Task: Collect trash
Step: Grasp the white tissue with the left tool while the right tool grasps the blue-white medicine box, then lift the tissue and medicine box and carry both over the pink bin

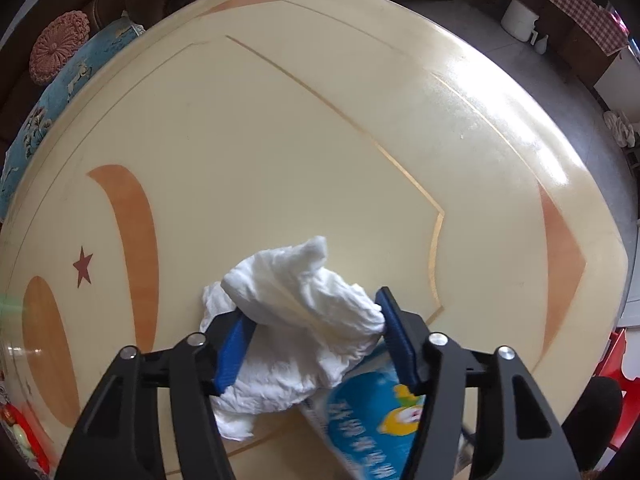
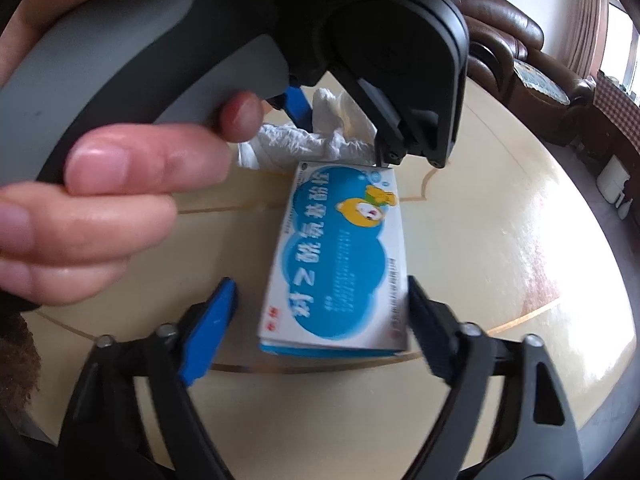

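We have two pieces of trash lying together on the cream surface [image 1: 280, 140]: a crumpled white tissue [image 1: 296, 320] and a flat blue-and-white box [image 2: 340, 256] printed with a cartoon figure. They touch, the tissue lying at the box's far end in the right wrist view, so we bring one tool to each.

Our left tool [image 1: 314, 316], at the bottom centre of the left wrist view, straddles the tissue. Both blue pads [image 1: 234, 350] press into the soft wad from either side, so we judge it is pinching the tissue, though the paper still rests on the surface. The box corner pokes in at the lower right of that frame, under the right finger.

Our right tool [image 2: 320, 300] sits at the bottom of its own frame with its fingers spread wide. The right pad touches or nearly touches the box's long edge; the left pad stands apart from it with bare surface between. We judge this is a line-up across the box's narrow width, not yet a grip.

In the upper left of the right wrist view, our left hand [image 2: 108, 184] wraps the grey handle [image 2: 132, 60] of the left tool, fingers curled round it, the tool pointing down and away toward the tissue.
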